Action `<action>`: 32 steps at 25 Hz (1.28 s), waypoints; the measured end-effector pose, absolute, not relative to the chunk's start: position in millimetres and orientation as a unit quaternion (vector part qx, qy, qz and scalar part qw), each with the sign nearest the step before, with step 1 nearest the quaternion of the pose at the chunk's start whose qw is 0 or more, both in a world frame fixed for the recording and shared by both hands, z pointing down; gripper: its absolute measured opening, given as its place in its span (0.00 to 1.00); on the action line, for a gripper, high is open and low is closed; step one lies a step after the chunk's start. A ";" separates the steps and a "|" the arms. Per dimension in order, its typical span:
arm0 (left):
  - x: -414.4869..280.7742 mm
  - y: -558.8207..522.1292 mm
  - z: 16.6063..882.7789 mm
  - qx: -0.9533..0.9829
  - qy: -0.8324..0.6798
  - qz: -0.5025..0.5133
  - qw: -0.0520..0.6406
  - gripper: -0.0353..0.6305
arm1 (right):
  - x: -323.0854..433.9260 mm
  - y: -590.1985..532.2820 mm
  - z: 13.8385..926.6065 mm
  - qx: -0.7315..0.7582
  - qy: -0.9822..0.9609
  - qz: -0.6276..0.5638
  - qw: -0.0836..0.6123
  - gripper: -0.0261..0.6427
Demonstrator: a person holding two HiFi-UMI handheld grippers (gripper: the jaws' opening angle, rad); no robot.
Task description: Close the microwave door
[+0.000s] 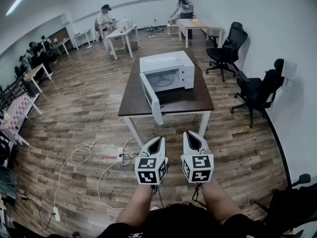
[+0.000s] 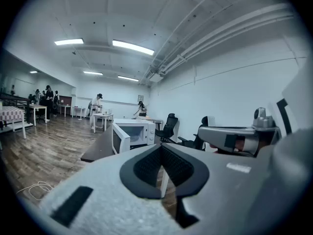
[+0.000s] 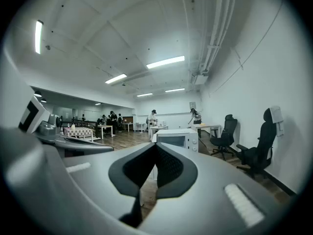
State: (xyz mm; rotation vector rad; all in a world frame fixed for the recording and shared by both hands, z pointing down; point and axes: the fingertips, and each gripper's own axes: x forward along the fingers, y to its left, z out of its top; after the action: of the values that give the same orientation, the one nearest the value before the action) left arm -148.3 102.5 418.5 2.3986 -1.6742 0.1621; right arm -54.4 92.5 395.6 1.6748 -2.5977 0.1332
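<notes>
A white microwave (image 1: 167, 72) stands on a dark brown table (image 1: 188, 102) ahead of me. Its door (image 1: 151, 97) hangs open, swung out toward the table's near left edge. Both grippers are held side by side well short of the table, above the wooden floor. The left gripper (image 1: 157, 140) and the right gripper (image 1: 192, 135) are shut with nothing in them. In the left gripper view the microwave (image 2: 138, 132) and its open door (image 2: 121, 138) show beyond the closed left gripper (image 2: 161, 148). The right gripper view shows the microwave (image 3: 178, 139) past the closed right gripper (image 3: 155, 147).
White cables and a power strip (image 1: 94, 150) lie on the floor left of the table legs. Two black office chairs (image 1: 227, 48) (image 1: 257, 89) stand by the right wall. Further tables (image 1: 121, 33) and people occupy the back of the room.
</notes>
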 end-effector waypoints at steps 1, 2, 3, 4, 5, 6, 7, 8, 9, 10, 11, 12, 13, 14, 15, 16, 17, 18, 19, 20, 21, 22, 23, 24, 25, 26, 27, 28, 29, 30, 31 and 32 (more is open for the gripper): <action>-147.2 104.0 418.5 0.815 -0.567 0.056 0.106 0.07 | -54.0 94.2 395.3 0.541 -0.839 0.043 0.024 0.05; -146.2 105.5 418.5 0.815 -0.567 0.057 0.106 0.07 | -53.5 95.8 395.0 0.541 -0.839 0.042 0.024 0.05; -145.2 106.9 418.8 0.815 -0.566 0.058 0.106 0.07 | -53.0 97.3 394.6 0.541 -0.839 0.042 0.024 0.05; -144.2 108.1 419.1 0.816 -0.566 0.059 0.107 0.07 | -52.3 98.6 394.4 0.541 -0.839 0.042 0.024 0.05; -143.3 109.1 419.5 0.816 -0.565 0.060 0.107 0.07 | -51.7 99.6 394.6 0.541 -0.840 0.042 0.024 0.05; -142.5 109.7 420.2 0.816 -0.565 0.060 0.108 0.07 | -50.9 100.3 395.2 0.540 -0.840 0.042 0.025 0.05; -141.7 110.2 421.1 0.815 -0.566 0.061 0.109 0.07 | -50.1 100.7 396.4 0.540 -0.840 0.042 0.026 0.05; -140.7 110.6 422.1 0.815 -0.566 0.062 0.109 0.07 | -49.1 101.1 397.9 0.540 -0.840 0.043 0.028 0.05; -139.2 111.1 423.2 0.815 -0.566 0.063 0.109 0.07 | -47.7 101.3 399.4 0.540 -0.840 0.043 0.029 0.05; -137.1 111.7 424.3 0.815 -0.565 0.064 0.109 0.07 | -46.1 101.5 400.7 0.540 -0.840 0.043 0.029 0.05; -134.6 112.5 425.5 0.816 -0.564 0.066 0.109 0.07 | -44.3 101.7 401.3 0.540 -0.840 0.044 0.028 0.05; -131.8 113.5 426.4 0.816 -0.563 0.069 0.110 0.07 | -42.7 102.0 401.3 0.539 -0.840 0.045 0.027 0.05; -128.7 114.6 427.1 0.817 -0.561 0.071 0.110 0.07 | -41.3 102.5 400.9 0.537 -0.842 0.047 0.025 0.05; -125.3 115.7 427.6 0.818 -0.560 0.073 0.109 0.07 | -40.4 103.1 400.2 0.534 -0.844 0.049 0.024 0.05; -121.9 116.4 427.9 0.818 -0.560 0.075 0.109 0.07 | -39.8 103.8 399.6 0.529 -0.847 0.049 0.023 0.05; -118.7 116.6 428.2 0.818 -0.560 0.076 0.110 0.07 | -39.3 104.4 399.1 0.525 -0.849 0.046 0.024 0.05; -115.6 116.6 428.3 0.818 -0.560 0.076 0.111 0.07 | -38.5 105.2 399.0 0.522 -0.852 0.041 0.025 0.05; -112.3 116.5 428.3 0.817 -0.560 0.076 0.112 0.07 | -37.0 106.3 399.3 0.519 -0.853 0.036 0.027 0.05; -108.7 116.5 428.0 0.817 -0.560 0.075 0.113 0.07 | -34.5 107.6 400.1 0.517 -0.855 0.034 0.028 0.05; -104.5 116.7 427.7 0.817 -0.561 0.073 0.114 0.07 | -30.8 108.8 401.1 0.516 -0.856 0.035 0.028 0.05; -99.9 116.9 427.4 0.817 -0.561 0.071 0.115 0.07 | -26.2 109.6 402.0 0.514 -0.856 0.036 0.027 0.05; -95.1 117.2 427.4 0.816 -0.562 0.068 0.116 0.07 | -20.8 110.0 402.6 0.514 -0.857 0.037 0.026 0.05; -90.3 117.8 427.6 0.816 -0.563 0.066 0.117 0.07 | -15.1 110.1 402.9 0.514 -0.857 0.036 0.026 0.05; -85.6 118.9 428.3 0.815 -0.564 0.065 0.118 0.07 | -9.1 110.2 403.0 0.514 -0.857 0.035 0.025 0.05; -81.2 120.6 429.3 0.813 -0.566 0.064 0.119 0.07 | -2.9 110.6 403.2 0.515 -0.856 0.034 0.025 0.05; -77.1 122.6 430.4 0.811 -0.569 0.062 0.120 0.07 | 3.4 111.1 403.5 0.515 -0.856 0.034 0.025 0.05; -73.2 124.6 431.6 0.810 -0.571 0.061 0.121 0.07 | 9.6 111.8 404.0 0.516 -0.855 0.035 0.024 0.05; -69.6 126.6 433.2 0.808 -0.572 0.061 0.122 0.07 | 15.3 112.6 404.7 0.517 -0.855 0.037 0.024 0.05; -66.4 128.2 435.1 0.807 -0.574 0.063 0.124 0.07 | 20.2 113.4 405.5 0.518 -0.854 0.039 0.024 0.05; -63.8 129.4 437.0 0.806 -0.574 0.065 0.125 0.07 | 24.1 114.3 406.3 0.519 -0.853 0.040 0.023 0.05; -61.9 130.4 438.5 0.806 -0.575 0.067 0.125 0.07 | 27.0 115.3 407.1 0.520 -0.853 0.041 0.023 0.05; -60.5 131.3 439.2 0.805 -0.576 0.068 0.126 0.07 | 28.9 116.4 407.7 0.521 -0.852 0.042 0.023 0.05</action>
State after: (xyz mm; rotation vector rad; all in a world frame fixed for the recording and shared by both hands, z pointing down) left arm -60.5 131.3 439.2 2.3443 -1.6779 0.1969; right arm 28.9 116.4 407.7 1.6125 -2.6391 0.1291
